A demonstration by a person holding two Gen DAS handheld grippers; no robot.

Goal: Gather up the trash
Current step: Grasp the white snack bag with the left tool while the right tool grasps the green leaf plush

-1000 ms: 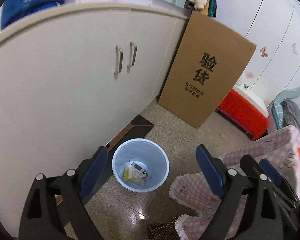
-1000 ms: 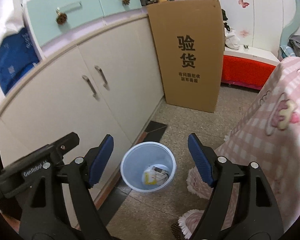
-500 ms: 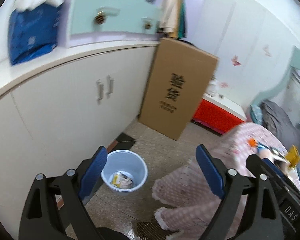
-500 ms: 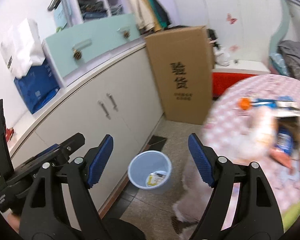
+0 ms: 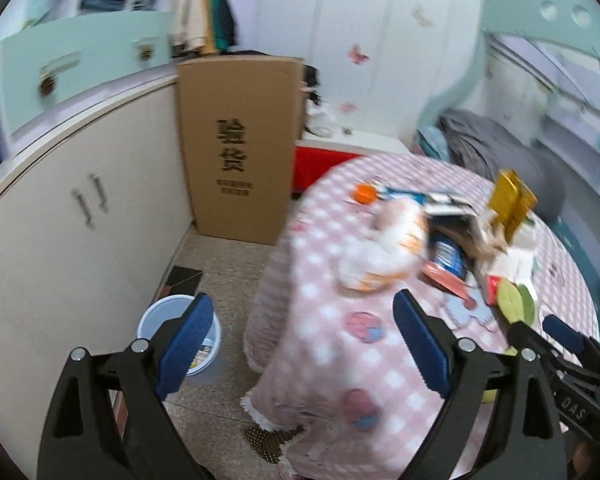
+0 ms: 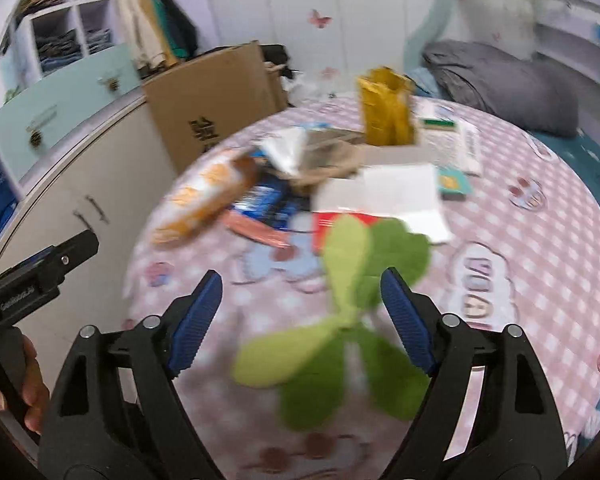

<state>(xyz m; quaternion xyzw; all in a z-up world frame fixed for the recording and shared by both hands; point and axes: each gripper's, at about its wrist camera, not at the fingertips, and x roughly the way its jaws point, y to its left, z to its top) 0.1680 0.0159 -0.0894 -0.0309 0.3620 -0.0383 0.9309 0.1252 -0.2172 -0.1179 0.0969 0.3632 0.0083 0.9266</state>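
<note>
Left wrist view, from left to right: white cabinet doors [image 5: 80,216], a pale blue bin [image 5: 180,336] on the floor with a few scraps already inside, a tall cardboard box [image 5: 236,152] leaning on the cabinet, then a round surface [image 5: 332,320] under a pink checked cloth. My left tool [image 5: 304,344] hangs wide with nothing between its blue pads, aimed at the near left edge of the surface.

Trash is heaped toward the far middle of the surface: a crumpled orange-and-white wrapper [image 5: 384,248] at the left of the heap, blue and red packets, torn paper, and a gold bag [image 5: 512,200] standing at the far right.

Right wrist view is blurred. My right tool [image 6: 302,312] also holds nothing; its jaws have just been opening wider, and a green leaf-shaped object [image 6: 340,320] lies on the cloth beneath the gap, not gripped. White paper [image 6: 384,196] sits beyond it.

I judge this is the reach for another piece. Next I need to steady a tool over one item, lower it, close, and carry the item to the bin at far left.
</note>
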